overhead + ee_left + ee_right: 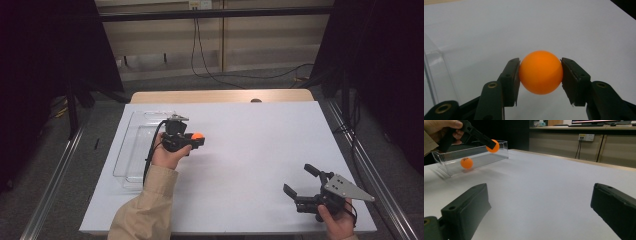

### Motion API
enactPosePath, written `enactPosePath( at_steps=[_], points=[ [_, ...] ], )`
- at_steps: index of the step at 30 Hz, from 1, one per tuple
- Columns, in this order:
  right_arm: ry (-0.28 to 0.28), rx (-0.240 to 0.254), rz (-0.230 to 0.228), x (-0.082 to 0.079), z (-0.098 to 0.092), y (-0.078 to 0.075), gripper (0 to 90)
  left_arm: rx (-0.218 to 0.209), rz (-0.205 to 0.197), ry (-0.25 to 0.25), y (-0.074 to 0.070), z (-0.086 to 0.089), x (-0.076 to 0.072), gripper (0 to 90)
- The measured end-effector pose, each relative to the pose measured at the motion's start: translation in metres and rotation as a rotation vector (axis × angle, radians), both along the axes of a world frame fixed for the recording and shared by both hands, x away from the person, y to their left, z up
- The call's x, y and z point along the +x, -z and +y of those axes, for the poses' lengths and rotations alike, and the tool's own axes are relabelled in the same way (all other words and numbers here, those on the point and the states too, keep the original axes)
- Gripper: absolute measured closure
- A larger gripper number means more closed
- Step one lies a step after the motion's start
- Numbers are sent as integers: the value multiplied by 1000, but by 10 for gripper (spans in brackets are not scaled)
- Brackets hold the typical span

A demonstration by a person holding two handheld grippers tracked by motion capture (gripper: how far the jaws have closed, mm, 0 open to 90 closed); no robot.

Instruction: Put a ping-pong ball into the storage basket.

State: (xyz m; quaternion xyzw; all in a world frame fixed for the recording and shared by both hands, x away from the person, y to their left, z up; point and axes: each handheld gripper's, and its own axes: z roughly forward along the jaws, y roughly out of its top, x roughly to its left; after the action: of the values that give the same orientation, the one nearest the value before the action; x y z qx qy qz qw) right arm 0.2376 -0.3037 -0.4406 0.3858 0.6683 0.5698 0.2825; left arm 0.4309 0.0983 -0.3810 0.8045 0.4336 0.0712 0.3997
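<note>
An orange ball [541,72] is pinched at its widest part between the two pads of the left gripper [540,75], held just above the white table [250,150] and beside the clear tray [131,150]. The jaws are closed only as far as the ball allows, with one pad [512,77] pressed to each side and nothing supporting it from below. A slip is judged to be the main risk: the ball is smooth and round and the contact patches are small, so a jolt or a tilt of the hand could squeeze it out, and it would be expected to bounce and roll away across the bare table. Should the ball be meant for the tray, a release made too early or off to the side could be deflected by the near wall. A second ball [466,162] is seen already lying inside the tray and could be knocked about by a hard drop. The right gripper [300,184] is held low at the near right of the table, well apart, its jaws spread wide and nothing between them.
</note>
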Motion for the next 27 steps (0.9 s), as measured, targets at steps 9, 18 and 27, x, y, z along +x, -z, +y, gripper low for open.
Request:
enactPosePath(
  at_steps=[9,18,27],
  points=[
    [1,-1,-1,0,0,0,12,4,-5,-9,-3,4,1,510],
    [0,-2,-1,0,0,0,12,4,-6,-15,-7,8,1,510],
    [1,-2,0,0,0,0,13,0,-4,-21,-10,13,1,510]
  ],
)
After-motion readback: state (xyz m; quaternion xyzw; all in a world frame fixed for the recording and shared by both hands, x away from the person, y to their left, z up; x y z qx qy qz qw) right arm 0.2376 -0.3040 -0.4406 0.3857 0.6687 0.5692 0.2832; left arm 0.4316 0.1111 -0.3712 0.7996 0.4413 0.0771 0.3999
